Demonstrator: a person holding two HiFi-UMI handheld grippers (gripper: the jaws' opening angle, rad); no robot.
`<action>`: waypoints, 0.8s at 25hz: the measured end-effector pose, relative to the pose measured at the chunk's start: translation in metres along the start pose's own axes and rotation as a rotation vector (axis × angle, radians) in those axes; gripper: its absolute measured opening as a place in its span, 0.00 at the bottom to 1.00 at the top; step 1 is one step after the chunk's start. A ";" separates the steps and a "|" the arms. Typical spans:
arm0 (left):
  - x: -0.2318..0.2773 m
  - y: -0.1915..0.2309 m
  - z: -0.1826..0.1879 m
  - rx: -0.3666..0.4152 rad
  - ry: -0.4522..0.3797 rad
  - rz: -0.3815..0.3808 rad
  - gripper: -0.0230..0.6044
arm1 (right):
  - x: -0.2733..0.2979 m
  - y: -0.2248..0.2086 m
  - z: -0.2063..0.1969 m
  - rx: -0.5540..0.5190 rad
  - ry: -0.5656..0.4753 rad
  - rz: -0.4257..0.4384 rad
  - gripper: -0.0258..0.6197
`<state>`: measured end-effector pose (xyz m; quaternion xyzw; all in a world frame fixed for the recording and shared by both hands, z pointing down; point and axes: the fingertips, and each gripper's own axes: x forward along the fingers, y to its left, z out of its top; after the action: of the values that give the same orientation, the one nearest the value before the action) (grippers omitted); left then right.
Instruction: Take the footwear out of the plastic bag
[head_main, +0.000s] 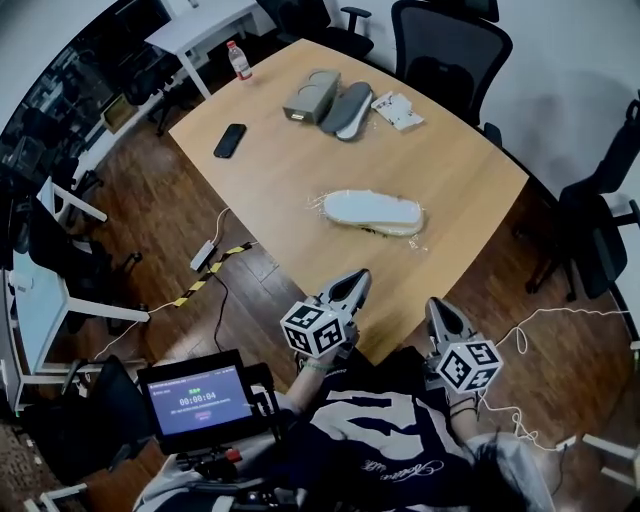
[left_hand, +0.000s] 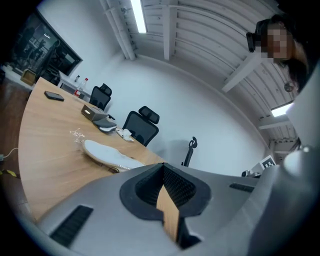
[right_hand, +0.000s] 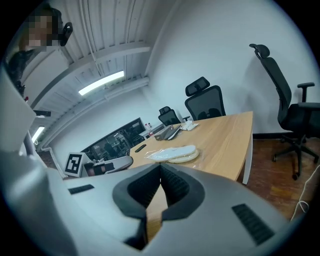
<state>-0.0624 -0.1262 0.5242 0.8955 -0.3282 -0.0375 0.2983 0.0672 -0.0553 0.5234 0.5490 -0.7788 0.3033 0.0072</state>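
Observation:
A pale slipper pair wrapped in a clear plastic bag (head_main: 372, 212) lies flat in the middle of the wooden table (head_main: 450, 170). The same bagged footwear (left_hand: 107, 153) shows ahead of the left gripper, and the right gripper view has the bagged footwear (right_hand: 172, 153) further out on the tabletop. My left gripper (head_main: 356, 281) hovers at the near table edge, shut and holding nothing; its jaws (left_hand: 162, 168) meet tip to tip. To its right, my right gripper (head_main: 438, 307) is also shut and bare, short of the table edge (right_hand: 161, 168).
At the far end lie a grey pair of slippers (head_main: 326, 100), a white packet (head_main: 397, 110), a black phone (head_main: 230, 140) and a bottle (head_main: 240, 61). Office chairs (head_main: 447, 45) ring the table. Cables (head_main: 205, 280) cross the wooden floor on the left.

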 end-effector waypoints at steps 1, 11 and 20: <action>0.003 0.005 -0.003 -0.019 -0.001 0.013 0.04 | 0.003 -0.005 0.001 0.007 -0.001 0.006 0.03; -0.002 0.055 0.006 -0.208 -0.101 0.223 0.04 | 0.055 -0.023 0.012 -0.074 0.170 0.114 0.03; -0.006 0.063 0.007 -0.209 -0.161 0.411 0.04 | 0.136 -0.036 0.006 -0.458 0.400 0.294 0.21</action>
<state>-0.1047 -0.1649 0.5530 0.7683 -0.5204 -0.0808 0.3637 0.0456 -0.1818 0.5820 0.3445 -0.8807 0.2202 0.2392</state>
